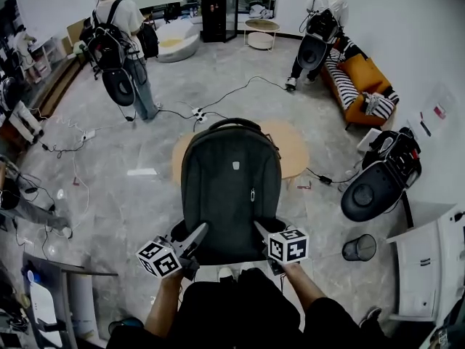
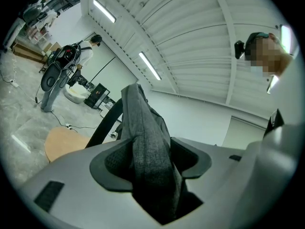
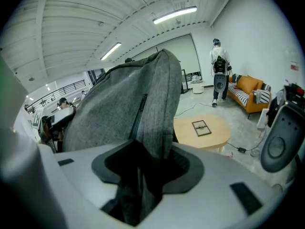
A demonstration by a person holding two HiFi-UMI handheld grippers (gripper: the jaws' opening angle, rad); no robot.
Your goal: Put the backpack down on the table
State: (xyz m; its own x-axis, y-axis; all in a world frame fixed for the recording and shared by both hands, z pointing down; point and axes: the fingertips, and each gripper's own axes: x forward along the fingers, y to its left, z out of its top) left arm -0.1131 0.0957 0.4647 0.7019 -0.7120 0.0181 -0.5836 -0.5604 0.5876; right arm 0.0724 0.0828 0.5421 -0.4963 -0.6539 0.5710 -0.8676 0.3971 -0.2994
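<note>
I record the left claw (image 1: 195, 235), lower left of centre in the head view, clamped on a fold of the dark grey fabric backpack (image 1: 231, 195). The backpack is held upright at frame centre, overlapping the round light wooden desk (image 1: 294, 147). The right claw (image 1: 260, 231) likewise pinches its fabric.

Even, bright light from ceiling strips (image 2: 150, 66) — soft shadows, strong fisheye bending, dark vignetted corners

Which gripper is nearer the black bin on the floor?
Right. The right gripper grips the right edge of the backpack, on the same side as the bin. The left gripper grips the opposite edge, with the backpack between it and the bin.
</note>
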